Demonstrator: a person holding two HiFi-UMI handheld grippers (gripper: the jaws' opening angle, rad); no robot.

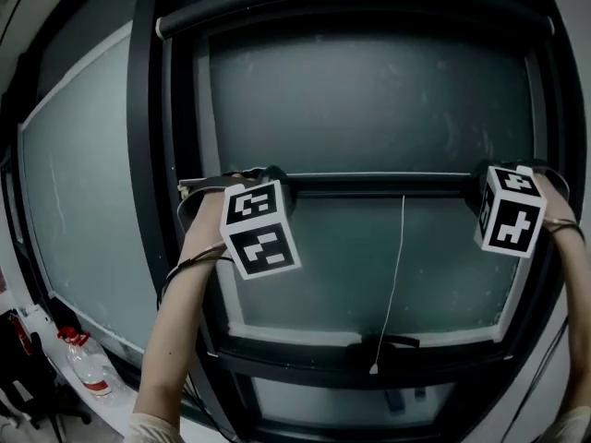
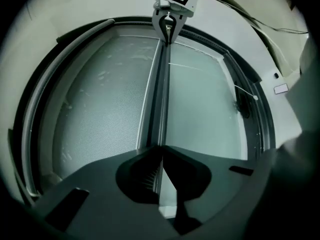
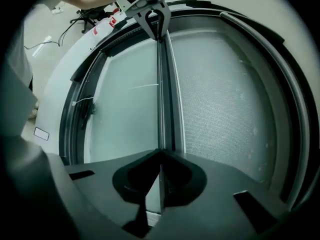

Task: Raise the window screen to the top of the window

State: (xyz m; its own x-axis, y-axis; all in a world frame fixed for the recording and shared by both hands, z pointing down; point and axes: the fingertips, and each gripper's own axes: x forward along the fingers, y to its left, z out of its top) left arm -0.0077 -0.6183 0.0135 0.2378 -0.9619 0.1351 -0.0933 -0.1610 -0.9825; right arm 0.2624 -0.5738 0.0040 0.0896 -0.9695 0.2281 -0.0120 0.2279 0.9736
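Left gripper [image 2: 160, 151] and right gripper [image 3: 160, 156] are each pinching the thin dark bottom bar [image 1: 379, 185] of the grey mesh window screen [image 1: 369, 100], which is sitting mid-window. Risk: lifting unevenly, tilting the bar and jamming it against the black side frame [image 1: 148, 109], or the thin bar slipping free.

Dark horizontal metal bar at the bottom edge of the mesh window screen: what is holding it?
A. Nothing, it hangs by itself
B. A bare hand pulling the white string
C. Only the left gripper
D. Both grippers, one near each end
D: the left gripper and the right gripper each have their jaws closed on the dark horizontal metal bar, one near each end.
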